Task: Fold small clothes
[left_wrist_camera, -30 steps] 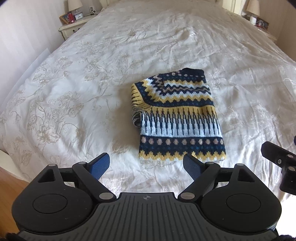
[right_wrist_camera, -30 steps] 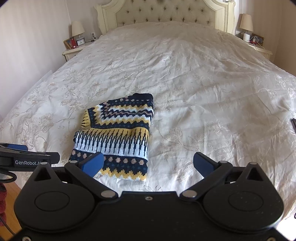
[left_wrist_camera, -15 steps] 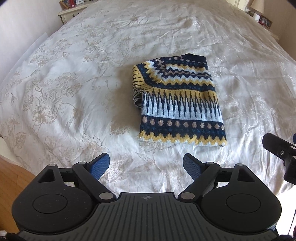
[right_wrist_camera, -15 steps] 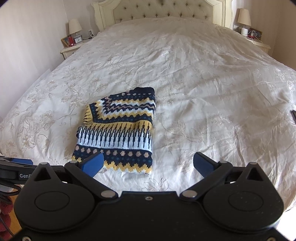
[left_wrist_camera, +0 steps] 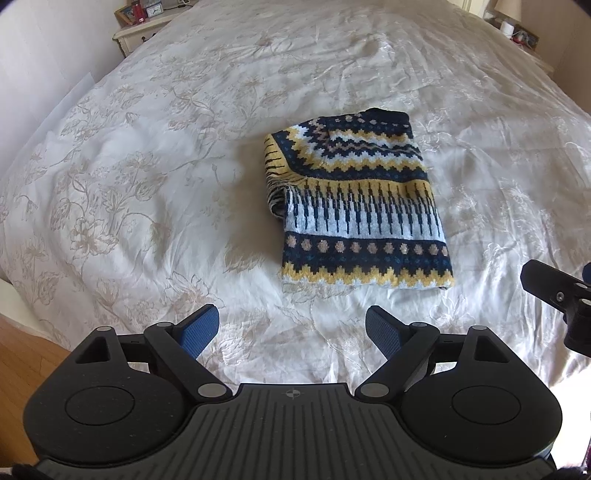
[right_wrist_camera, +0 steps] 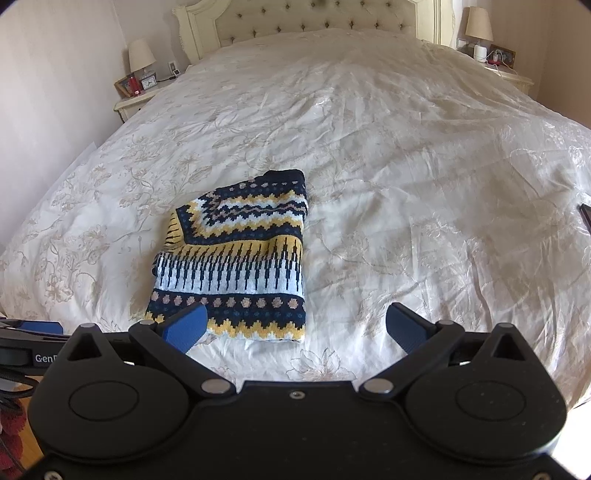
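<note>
Left wrist view: folded sweater (left_wrist_camera: 360, 201) on bedspread (left_wrist_camera: 147, 147); left gripper (left_wrist_camera: 291, 326), right gripper (right_wrist_camera: 295, 325) spread wide, empty.

sweater (left_wrist_camera: 354, 199) on bed (left_wrist_camera: 147, 184) | nightstands (right_wrist_camera: 135, 101) flank headboard (right_wrist_camera: 314, 18)

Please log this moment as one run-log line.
left gripper: jaws open, empty | right gripper: jaws open, empty | patterned knit sweater: folded, flat on bedspread, untouched
</note>
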{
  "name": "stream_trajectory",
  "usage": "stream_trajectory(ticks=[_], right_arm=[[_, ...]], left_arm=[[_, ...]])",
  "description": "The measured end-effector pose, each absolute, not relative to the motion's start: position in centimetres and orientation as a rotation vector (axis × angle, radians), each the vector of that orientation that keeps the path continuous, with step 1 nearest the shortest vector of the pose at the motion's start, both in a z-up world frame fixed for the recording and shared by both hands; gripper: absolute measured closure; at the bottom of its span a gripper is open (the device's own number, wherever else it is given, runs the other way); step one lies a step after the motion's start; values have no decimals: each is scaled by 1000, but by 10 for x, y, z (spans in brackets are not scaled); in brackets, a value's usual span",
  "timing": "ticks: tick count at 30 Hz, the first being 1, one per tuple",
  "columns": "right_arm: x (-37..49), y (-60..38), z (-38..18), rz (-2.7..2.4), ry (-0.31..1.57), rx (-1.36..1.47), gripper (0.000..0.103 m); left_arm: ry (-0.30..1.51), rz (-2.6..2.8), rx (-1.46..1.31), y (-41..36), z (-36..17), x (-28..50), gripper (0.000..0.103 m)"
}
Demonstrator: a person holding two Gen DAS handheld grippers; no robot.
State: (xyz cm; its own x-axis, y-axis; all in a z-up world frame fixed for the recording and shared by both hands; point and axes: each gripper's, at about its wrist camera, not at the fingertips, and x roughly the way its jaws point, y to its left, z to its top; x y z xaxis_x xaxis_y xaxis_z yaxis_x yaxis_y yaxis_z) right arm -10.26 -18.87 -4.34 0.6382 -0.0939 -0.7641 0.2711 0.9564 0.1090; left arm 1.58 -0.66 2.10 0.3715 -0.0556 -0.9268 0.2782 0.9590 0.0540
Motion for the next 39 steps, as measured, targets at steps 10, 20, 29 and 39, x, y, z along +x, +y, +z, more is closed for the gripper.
stream_trajectory(ticks=[10,20,29,39], right_arm=[[-101,-186,-44,-215,856,239,1],[-97,-182,-48,-228,870,250,1],[-89,-181,-54,-260,915,244,1],[-84,-188,-61,-281,951,258,1]], left_arm=[[1179,-226,225,-8,20,17,16],[1183,-225,231,-7,18,19,16],[1190,-224,246,-5,15,24,16],[1186,-210,263,-6,15,31,16]])
